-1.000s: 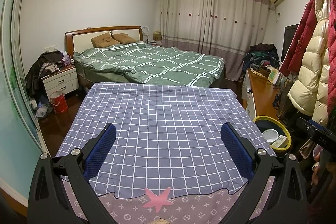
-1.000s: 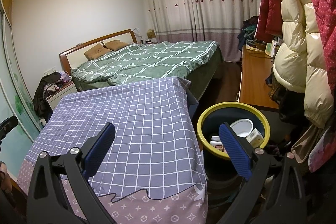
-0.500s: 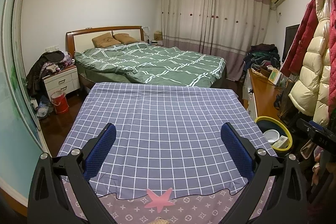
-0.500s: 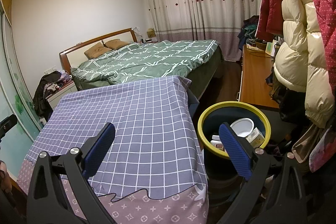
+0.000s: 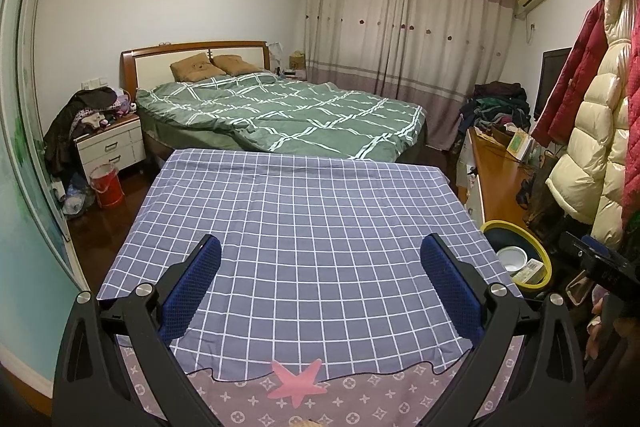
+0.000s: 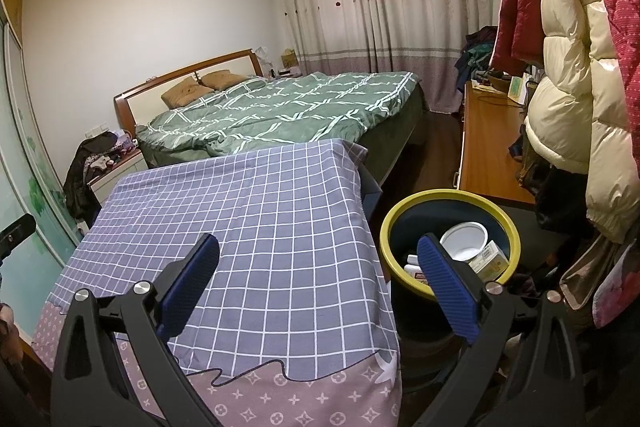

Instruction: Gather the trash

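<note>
Yellow-rimmed bin [image 6: 448, 201] stands on the floor just beside the checked surface [image 6: 256, 211], at its right edge. Inside the bin lie a white cup [image 6: 466, 241], a small carton [image 6: 490, 259] and a bottle [image 6: 412, 265]. My left gripper [image 5: 320, 279] and right gripper [image 6: 318, 277] both hang spread wide, holding nothing, above that surface.

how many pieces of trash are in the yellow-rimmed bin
3 visible in the yellow-rimmed bin: a white cup toward the back, a small carton at right, a white bottle at front left. More may lie underneath.
</note>
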